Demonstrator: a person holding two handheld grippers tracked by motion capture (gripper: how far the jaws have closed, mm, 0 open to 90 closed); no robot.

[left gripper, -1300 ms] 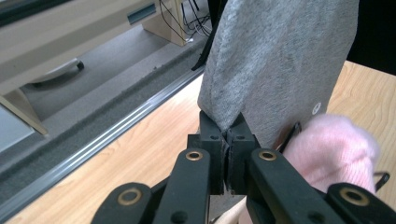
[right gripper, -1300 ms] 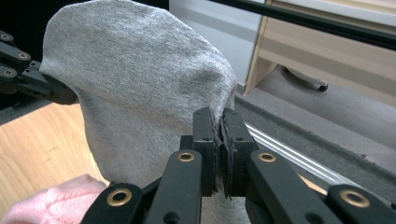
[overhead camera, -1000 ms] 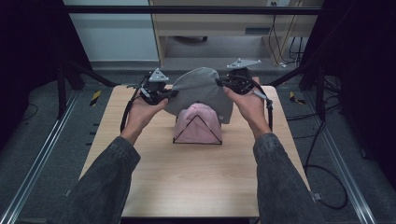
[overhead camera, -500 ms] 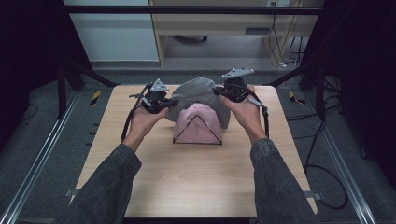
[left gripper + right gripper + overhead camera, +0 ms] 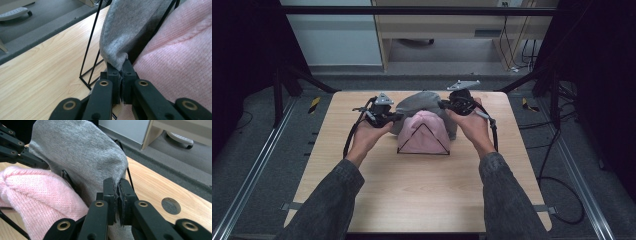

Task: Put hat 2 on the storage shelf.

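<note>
The wooden tabletop (image 5: pixel 422 195) carries a black wire stand (image 5: pixel 423 139) near its far middle, its triangular front facing the person. A pink knitted hat (image 5: pixel 422 132) sits over the front of this stand, crown up. Behind it, a grey knitted hat (image 5: pixel 424 102) is draped over the back of the stand, stretched sideways between the two grippers so that its long axis runs left to right across the tabletop, crown upward and open rim downward. The left hand-held gripper (image 5: pixel 121 71) has its jaws fully closed on the left edge of the grey knitted hat, just beside the pink one. The right hand-held gripper (image 5: pixel 117 187) is likewise clamped tight on the hat's right edge, fabric pinched between its pads.
</note>
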